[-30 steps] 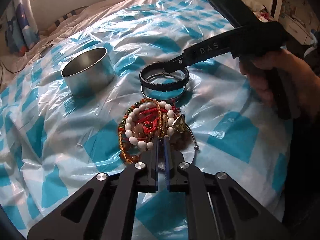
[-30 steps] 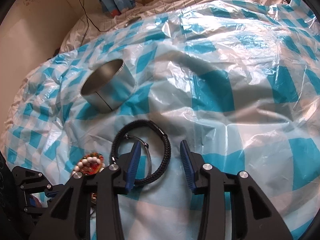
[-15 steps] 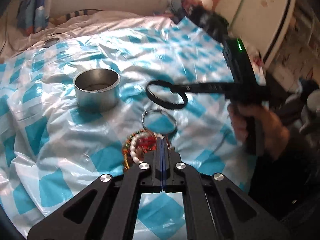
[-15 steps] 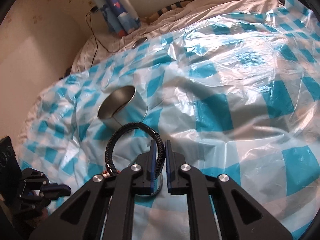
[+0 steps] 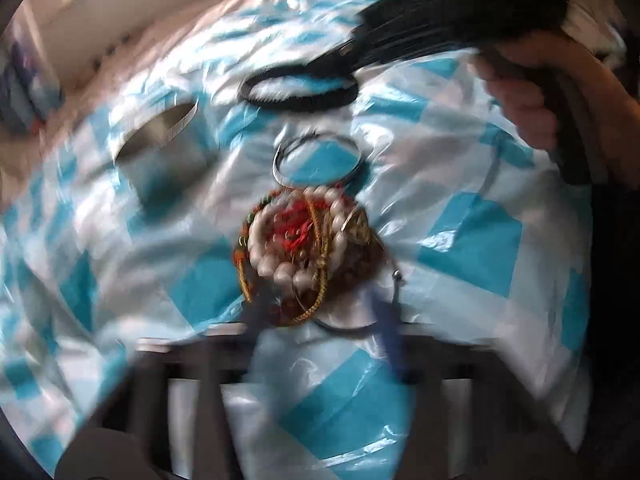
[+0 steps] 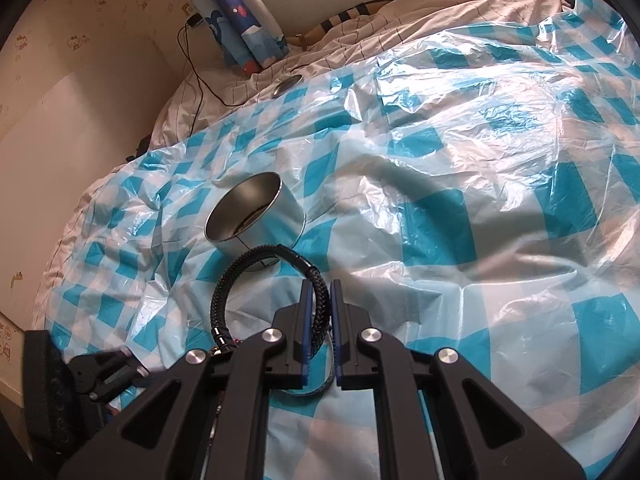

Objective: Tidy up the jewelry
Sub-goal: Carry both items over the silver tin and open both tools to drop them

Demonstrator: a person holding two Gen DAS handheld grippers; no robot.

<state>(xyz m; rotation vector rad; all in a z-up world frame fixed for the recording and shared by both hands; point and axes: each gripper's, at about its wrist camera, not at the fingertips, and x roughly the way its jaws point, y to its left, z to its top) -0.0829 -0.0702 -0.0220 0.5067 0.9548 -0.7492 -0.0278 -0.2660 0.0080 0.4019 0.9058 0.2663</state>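
Observation:
My right gripper (image 6: 319, 286) is shut on a black braided bracelet (image 6: 224, 292) and holds it above the sheet, just in front of the round metal tin (image 6: 252, 216). The left wrist view is blurred. There the same bracelet (image 5: 296, 103) hangs from the right gripper (image 5: 344, 62) beyond a thin silver bangle (image 5: 276, 160) that lies flat. Nearer lies a tangled pile of bead bracelets (image 5: 296, 240), white, red and gold. My left gripper (image 5: 320, 316) is at the pile's near edge with its jaws opening; strands lie between the fingers without being pinched. The tin (image 5: 160, 152) stands to the left.
A blue-and-white checked plastic sheet (image 6: 460, 220) covers a bed. A person's hand (image 5: 532, 92) grips the right tool at the right. A wall, a black cable (image 6: 200, 80), a rolled blue curtain (image 6: 240, 28) and a small round lid (image 6: 288, 84) lie at the back left.
The right gripper closed on the black bracelet and lifted it off the silver bangle toward the tin. The left gripper, shut before, has parted its jaws at the bead pile.

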